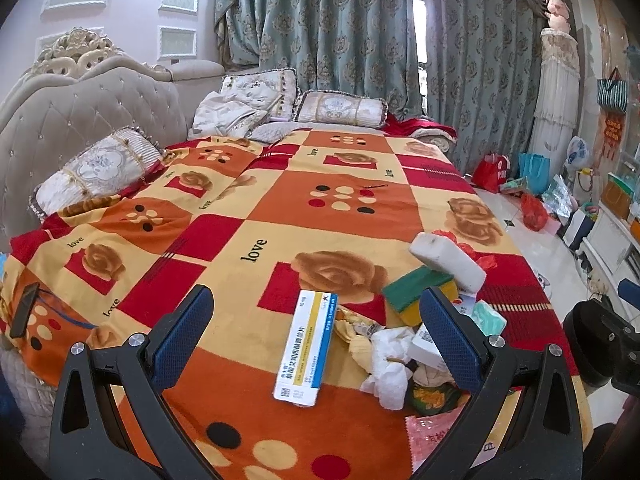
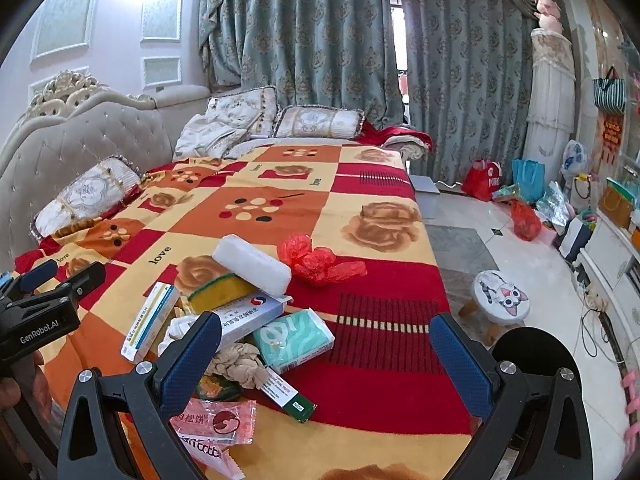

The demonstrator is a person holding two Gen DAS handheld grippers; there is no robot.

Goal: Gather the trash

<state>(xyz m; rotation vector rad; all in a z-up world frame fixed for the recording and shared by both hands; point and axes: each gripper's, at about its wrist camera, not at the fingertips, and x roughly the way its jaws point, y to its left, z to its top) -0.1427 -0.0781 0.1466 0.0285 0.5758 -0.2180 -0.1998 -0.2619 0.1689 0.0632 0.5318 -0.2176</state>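
Observation:
A heap of trash lies on the patterned bed blanket (image 1: 280, 208). It holds a long medicine box (image 1: 306, 346), crumpled tissue (image 1: 390, 364), a green-and-yellow sponge (image 1: 420, 294), a white foam block (image 1: 446, 262) and pink wrappers (image 1: 436, 436). My left gripper (image 1: 316, 332) is open and empty above the medicine box. In the right wrist view I see the foam block (image 2: 252, 264), the sponge (image 2: 218, 288), a red plastic bag (image 2: 316, 258), a teal tissue pack (image 2: 296, 338), a white box (image 2: 250, 316) and pink wrappers (image 2: 214, 426). My right gripper (image 2: 326, 356) is open and empty over the heap's right side.
Pillows (image 1: 96, 168) and a tufted headboard (image 1: 80, 100) stand at the left. A cat-face stool (image 2: 500, 298) sits on the tiled floor right of the bed. Bags (image 2: 528, 180) and clutter line the far right wall. Curtains (image 2: 320, 40) hang behind.

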